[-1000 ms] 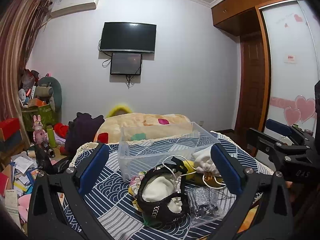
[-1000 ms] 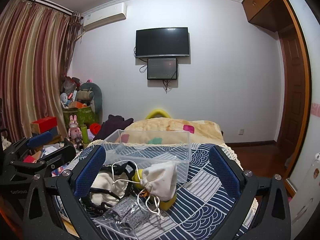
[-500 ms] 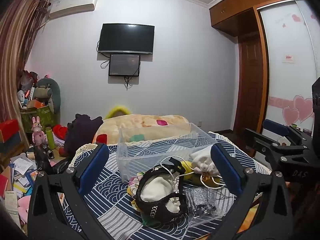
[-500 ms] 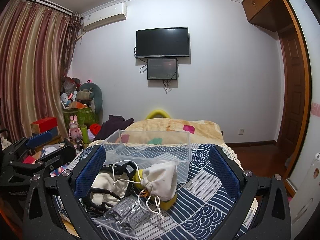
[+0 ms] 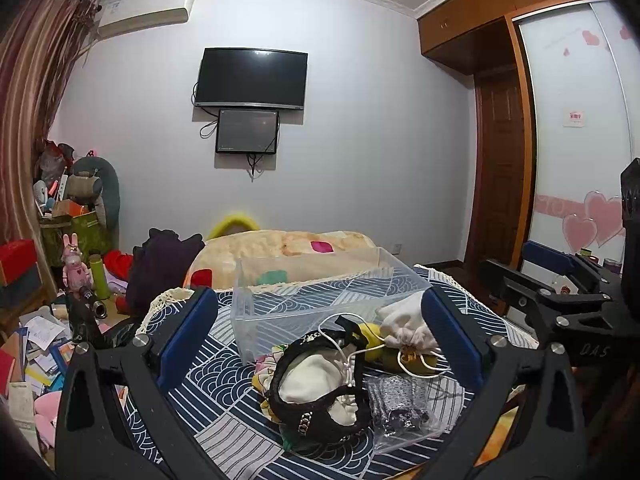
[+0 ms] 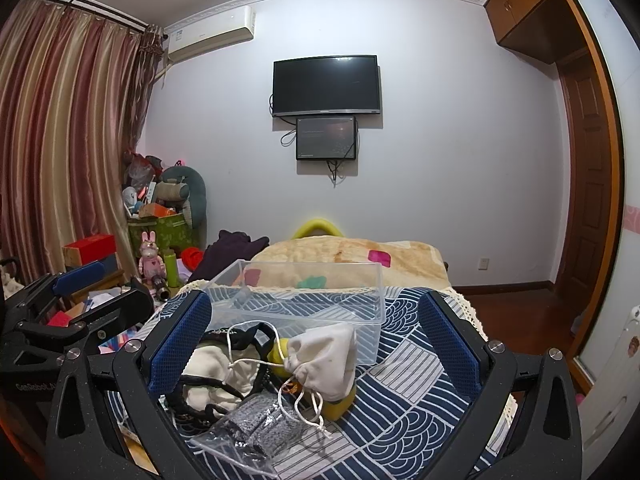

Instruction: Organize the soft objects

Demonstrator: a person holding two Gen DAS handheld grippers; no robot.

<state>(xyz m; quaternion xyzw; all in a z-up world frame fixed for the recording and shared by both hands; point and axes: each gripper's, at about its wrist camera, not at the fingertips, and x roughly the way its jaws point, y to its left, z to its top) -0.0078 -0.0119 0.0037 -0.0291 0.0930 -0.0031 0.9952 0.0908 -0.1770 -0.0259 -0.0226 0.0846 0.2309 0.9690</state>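
A pile of soft things lies on the blue patterned cloth [image 5: 224, 392]: a black bag with a white lining [image 5: 316, 384], a white drawstring pouch [image 5: 408, 332], a yellow soft object [image 6: 340, 402] under it, and grey fabric in a clear plastic bag [image 5: 400, 404]. A clear plastic bin [image 5: 320, 300] stands empty just behind the pile. My left gripper [image 5: 320, 336] is open, above and in front of the pile. My right gripper [image 6: 316, 340] is open, over the pouch [image 6: 328, 356] and the plastic bag [image 6: 256, 428].
A beige blanket [image 5: 288, 248] and a dark garment [image 5: 164, 264] lie beyond the bin. Cluttered boxes, toys and papers [image 5: 48, 320] fill the floor at the left. A wooden door [image 6: 592, 200] and wardrobe are at the right. A TV [image 6: 326, 86] hangs on the far wall.
The left wrist view has shifted slightly, with the pile and bin sitting a little to the right and lower. The right gripper has not moved. Both stay open.
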